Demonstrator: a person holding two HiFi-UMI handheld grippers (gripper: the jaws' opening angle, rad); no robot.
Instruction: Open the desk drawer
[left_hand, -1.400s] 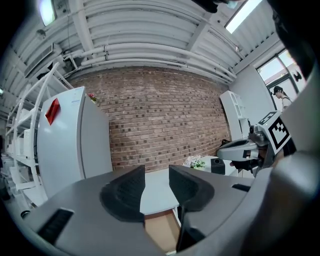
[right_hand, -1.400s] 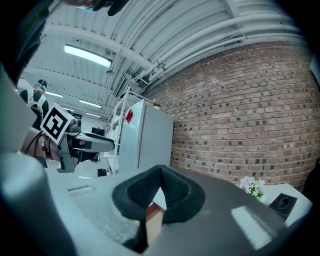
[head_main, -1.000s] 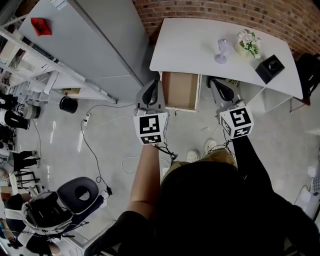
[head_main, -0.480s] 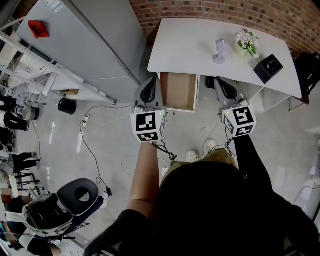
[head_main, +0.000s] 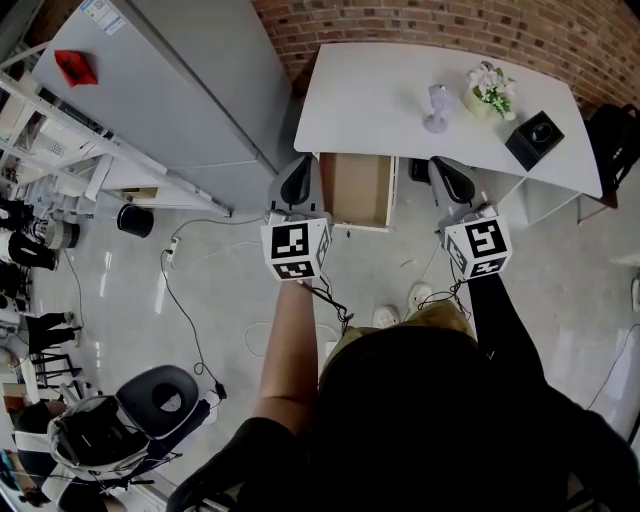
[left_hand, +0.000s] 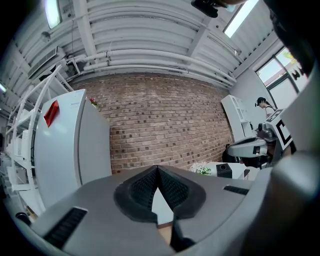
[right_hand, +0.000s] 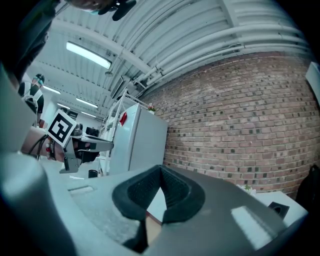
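The desk drawer stands pulled out from under the white desk, showing its bare wooden inside. In the head view my left gripper sits just left of the drawer and my right gripper to its right, both level and pointing at the desk. Neither touches the drawer. In the left gripper view the left gripper has its ribbed pads meeting at the tips with nothing between them. The right gripper in its own view is likewise shut and empty.
On the desk stand a small flower pot, a black box and a pale lilac object. A tall grey cabinet stands left of the desk. Cables lie on the floor and an office chair stands at the lower left.
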